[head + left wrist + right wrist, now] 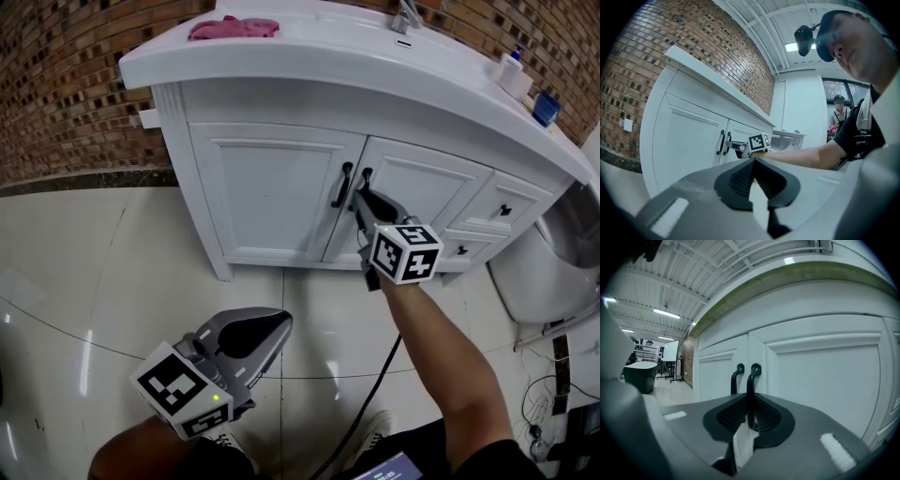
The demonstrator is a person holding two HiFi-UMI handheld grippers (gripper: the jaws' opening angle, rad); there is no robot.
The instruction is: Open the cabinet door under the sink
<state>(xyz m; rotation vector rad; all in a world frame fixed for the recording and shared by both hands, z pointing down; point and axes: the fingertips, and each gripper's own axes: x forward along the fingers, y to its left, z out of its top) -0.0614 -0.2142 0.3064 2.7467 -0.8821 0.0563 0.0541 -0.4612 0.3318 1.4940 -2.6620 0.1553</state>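
The white sink cabinet (272, 192) has two doors that meet at a pair of black handles, and both doors look flush. My right gripper (361, 199) reaches the right door (427, 192) and is shut on its handle (365, 177). In the right gripper view the handle (753, 376) runs down between the pads of the right gripper (749, 401). The left door's handle (343, 185) stands free beside it. My left gripper (274, 325) hangs low over the tiled floor, away from the cabinet. The left gripper (753, 161) is shut with nothing in it.
On the countertop lie a pink cloth (234, 27), a faucet (405, 16), a soap bottle (513, 73) and a blue cup (546, 108). Small drawers (506, 208) sit right of the doors, then a toilet (553, 262). A black cable (375, 394) trails on the floor.
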